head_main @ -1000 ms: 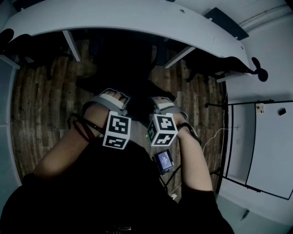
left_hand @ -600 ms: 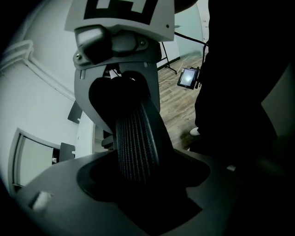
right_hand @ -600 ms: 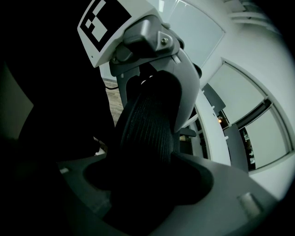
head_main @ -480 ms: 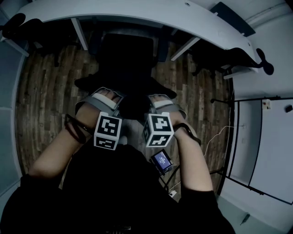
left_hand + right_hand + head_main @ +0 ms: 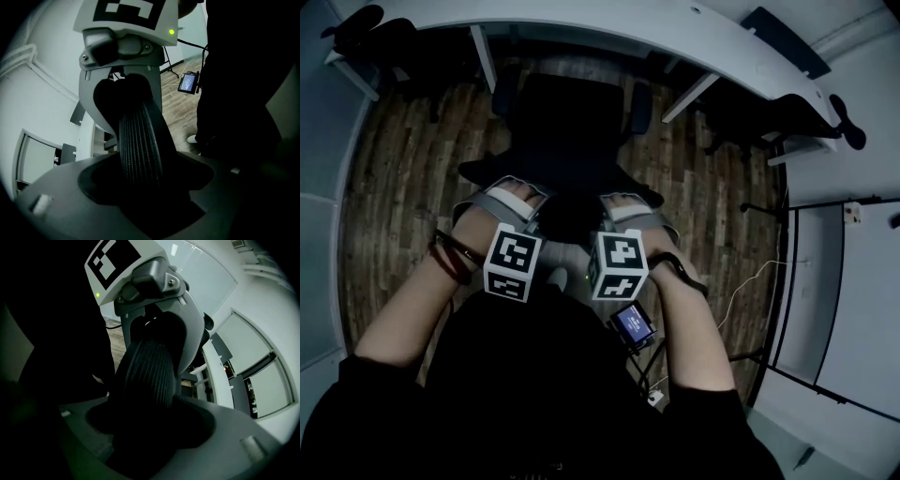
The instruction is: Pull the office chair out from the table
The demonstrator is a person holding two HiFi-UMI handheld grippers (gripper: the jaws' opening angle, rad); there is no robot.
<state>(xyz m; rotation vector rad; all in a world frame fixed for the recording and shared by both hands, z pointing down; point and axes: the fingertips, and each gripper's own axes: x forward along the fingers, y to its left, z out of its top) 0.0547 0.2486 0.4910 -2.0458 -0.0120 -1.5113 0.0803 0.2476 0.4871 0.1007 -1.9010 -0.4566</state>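
The black office chair [image 5: 567,117] stands on the wood floor just in front of the curved white table [image 5: 609,33], its seat largely out from under the edge. My left gripper [image 5: 517,194] and right gripper [image 5: 623,203] are both shut on the top edge of its backrest [image 5: 570,192], side by side. In the left gripper view the ribbed backrest edge [image 5: 140,140] runs from my own jaws up to the right gripper [image 5: 127,93]. The right gripper view shows that edge [image 5: 150,376] clamped the same way, and its jaws have just closed slightly further on it.
White table legs [image 5: 483,56] [image 5: 689,94] flank the chair. Other dark chairs sit under the table at far left [image 5: 370,37] and right [image 5: 750,122]. A small lit screen [image 5: 635,325] hangs at my waist. A cable [image 5: 750,281] and a framed panel [image 5: 853,281] lie right.
The chair has rolled back from under the table toward me, baring more of its seat. Both grippers kept their hold on the backrest and came back with it.
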